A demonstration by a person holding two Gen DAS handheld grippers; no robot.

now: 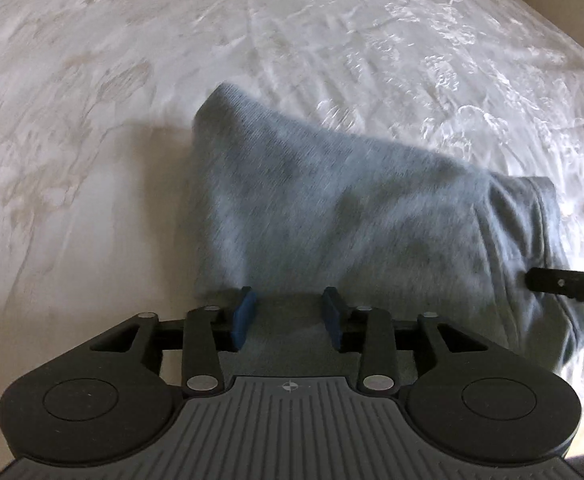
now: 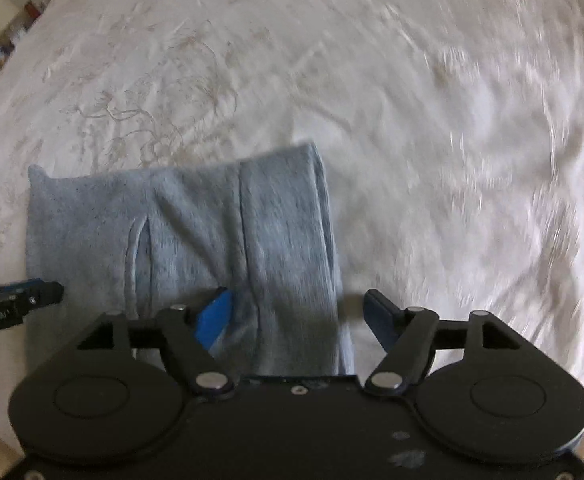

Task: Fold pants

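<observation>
Lying on the white bedspread (image 2: 452, 160) as a compact folded rectangle, the grey pants (image 2: 180, 224) appear essentially folded, with the left gripper (image 1: 290, 312) and right gripper (image 2: 296, 312) both spread apart over its near edge, clamping nothing; only tidying seems left.

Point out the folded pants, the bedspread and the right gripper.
folded pants (image 2: 180, 220): right wrist view, middle of the grey fabric.
bedspread (image 2: 452, 140): right wrist view, bare white cloth.
right gripper (image 2: 296, 312): right wrist view, midway between its fingers.
</observation>
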